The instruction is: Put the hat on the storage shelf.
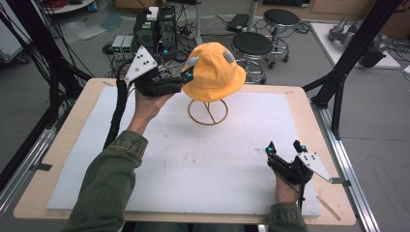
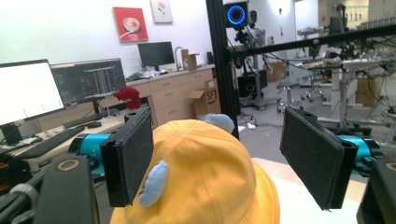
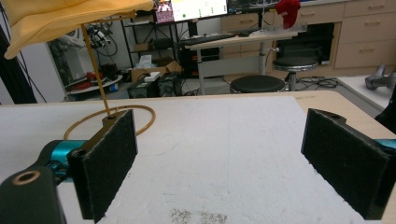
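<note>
Evidently soft yellow cloth hat [image 1: 214,72], round-crowned, perhaps cotton.

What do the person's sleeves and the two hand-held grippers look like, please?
Both sleeves are olive green. The left gripper and right gripper have black bodies, teal fittings near the jaws and flat, black, felt-like pads. Each carries a grey three-cornered plate with dark dots. A thick black cable trails from the left one.
</note>
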`<state>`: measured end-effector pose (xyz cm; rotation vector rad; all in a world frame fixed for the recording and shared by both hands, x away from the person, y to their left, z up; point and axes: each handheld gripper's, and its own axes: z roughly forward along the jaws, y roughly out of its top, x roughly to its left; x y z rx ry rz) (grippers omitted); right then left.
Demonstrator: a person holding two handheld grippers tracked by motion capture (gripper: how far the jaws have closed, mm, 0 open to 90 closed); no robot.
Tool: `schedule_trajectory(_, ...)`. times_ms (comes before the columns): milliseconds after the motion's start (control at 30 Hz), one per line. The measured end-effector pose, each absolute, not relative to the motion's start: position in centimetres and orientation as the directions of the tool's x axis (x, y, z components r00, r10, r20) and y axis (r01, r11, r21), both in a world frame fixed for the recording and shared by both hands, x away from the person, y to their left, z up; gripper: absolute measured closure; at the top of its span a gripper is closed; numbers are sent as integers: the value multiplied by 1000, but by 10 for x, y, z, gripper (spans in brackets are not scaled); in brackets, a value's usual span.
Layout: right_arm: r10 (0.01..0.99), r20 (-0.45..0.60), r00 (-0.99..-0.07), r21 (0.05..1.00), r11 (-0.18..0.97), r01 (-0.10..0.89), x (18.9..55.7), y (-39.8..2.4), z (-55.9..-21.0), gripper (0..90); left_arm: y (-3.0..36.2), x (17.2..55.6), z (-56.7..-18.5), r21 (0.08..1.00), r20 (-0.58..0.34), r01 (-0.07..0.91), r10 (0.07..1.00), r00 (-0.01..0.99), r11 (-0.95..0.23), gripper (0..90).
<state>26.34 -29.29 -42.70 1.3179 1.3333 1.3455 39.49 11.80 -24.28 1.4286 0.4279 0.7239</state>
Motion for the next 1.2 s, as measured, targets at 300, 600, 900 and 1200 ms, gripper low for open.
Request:
schedule_trajectory(300,982,132,-132,985,-116,125,266,-292,-428,95,148,380,-259,981,139,-195,729,671,-8,254)
schedule_trajectory(600,982,133,-131,985,-116,129,265,-292,-428,95,176,371,-273,980,114,-200,777,620,16,250)
schedule_trajectory(900,982,133,-132,984,-115,132,265,-292,-428,94,194,361,-287,986,86,-165,799,595,17,243)
schedule_trajectory(1200,981,132,-140,985,-114,132,265,-292,-428,95,217,343,-315,991,55,-129,829,557,20,237)
